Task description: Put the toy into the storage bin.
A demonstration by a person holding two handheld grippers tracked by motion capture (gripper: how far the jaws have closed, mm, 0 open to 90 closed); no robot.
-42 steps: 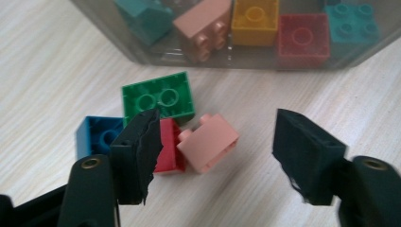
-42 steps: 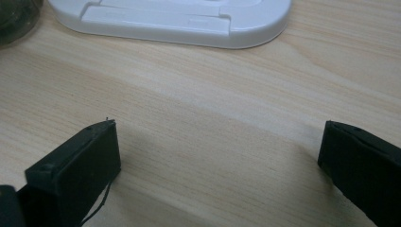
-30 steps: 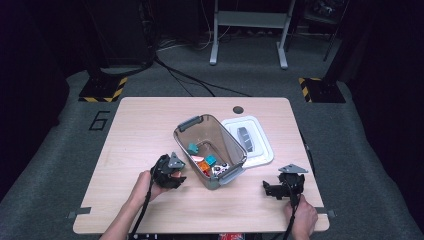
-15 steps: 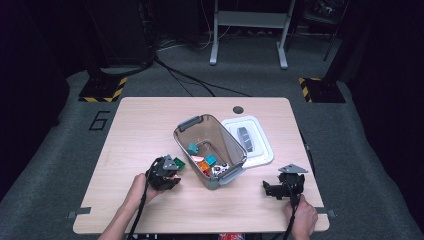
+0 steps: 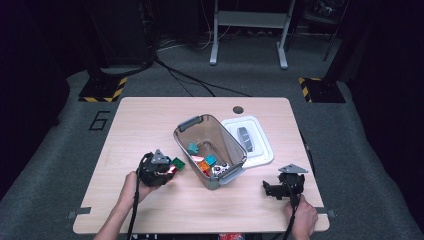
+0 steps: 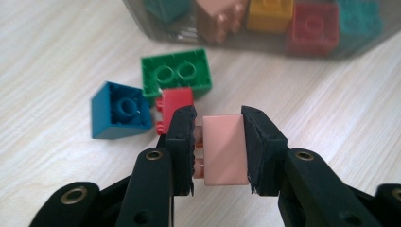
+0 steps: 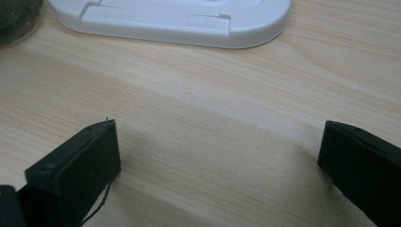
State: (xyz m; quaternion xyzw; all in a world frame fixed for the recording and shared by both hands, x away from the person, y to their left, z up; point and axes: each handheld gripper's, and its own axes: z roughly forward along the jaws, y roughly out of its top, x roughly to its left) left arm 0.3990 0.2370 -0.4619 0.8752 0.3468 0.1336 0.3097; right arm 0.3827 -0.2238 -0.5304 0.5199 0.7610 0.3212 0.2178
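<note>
My left gripper (image 6: 218, 113) is shut on a pink brick (image 6: 224, 149), gripped by its sides a little above the table; its jaws have just been closing on it. Just beyond lie a red brick (image 6: 175, 101), a green brick (image 6: 177, 78) and a blue brick (image 6: 118, 111). In the high view the left gripper (image 5: 167, 170) sits left of the clear bin (image 5: 220, 132), with the green brick (image 5: 177, 162) beside it. My right gripper (image 7: 220, 126) stands open over bare wood, low at the front right (image 5: 267, 189).
The clear bin (image 6: 142, 14) holds several coloured bricks. Its white lid (image 5: 262, 150) lies flat to its right, and the lid's near edge (image 7: 189, 28) shows ahead of the right gripper. A dark round hole (image 5: 238, 109) sits near the table's far edge.
The left gripper has drawn back a little to the left, away from the bin, and risen slightly. The right hand and gripper have kept still.
</note>
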